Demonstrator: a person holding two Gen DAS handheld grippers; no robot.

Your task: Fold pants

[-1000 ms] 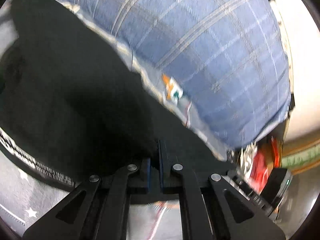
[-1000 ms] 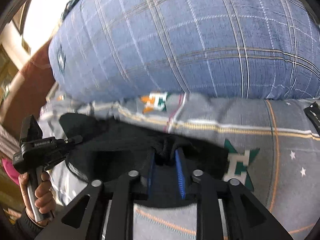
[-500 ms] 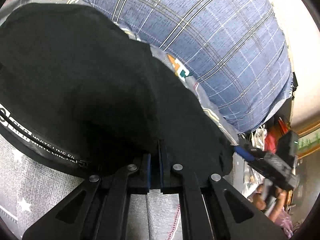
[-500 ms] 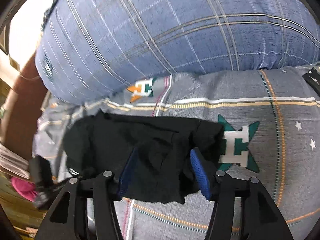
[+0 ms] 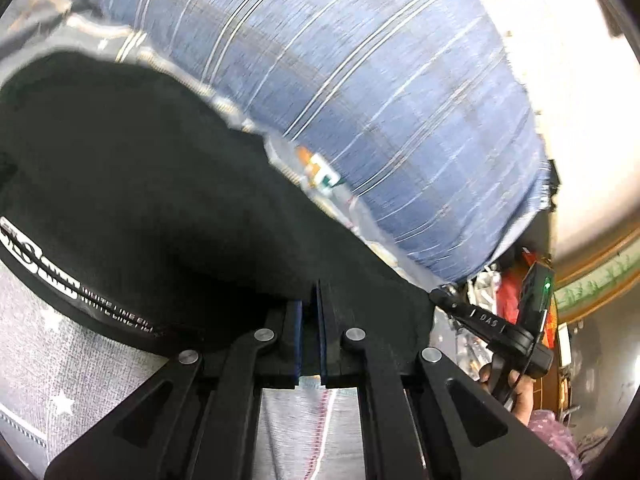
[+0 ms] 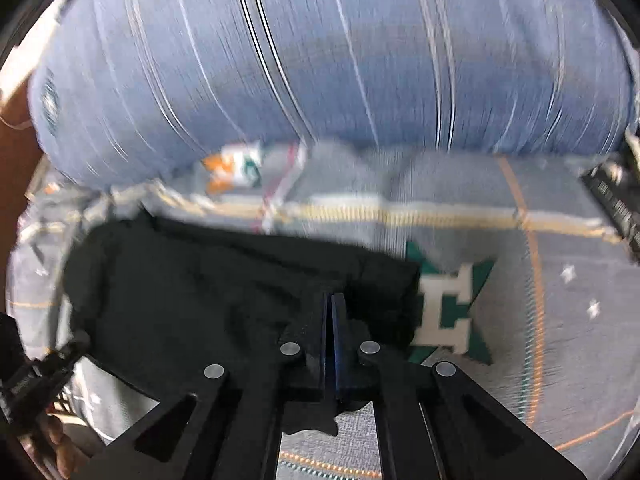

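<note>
Left wrist view: left gripper (image 5: 311, 300) at lower centre, jaws pressed together on a fold of the black pants (image 5: 152, 200). The pants fill the left and centre of the frame, draped up off the grey bedsheet (image 5: 52, 376). A black waistband with white lettering (image 5: 108, 308) curves along the lower left edge of the pants. A blue plaid pillow (image 5: 380, 92) takes up the top and right. At right edge, the other gripper's body with a green light (image 5: 536, 292), and the hand (image 5: 516, 392) holding it below.

Right wrist view, blurred: right gripper (image 6: 331, 304) at lower centre, blue pads closed flat together with black cloth pinched between them. The pants (image 6: 192, 304) lie in a bunched heap across the left and centre of the frame, on the bedsheet (image 6: 560, 320). A green star patch with a white letter (image 6: 452, 312) is printed on the sheet just right of the pants, partly covered by their edge. The pillow (image 6: 320, 60) spans the whole top half. An orange-and-green patch (image 6: 232, 170) sits on the sheet under the pillow's edge, upper left. Lower left corner: part of the left gripper (image 6: 36, 380) and fingers (image 6: 56, 444) of the hand holding it.
</note>
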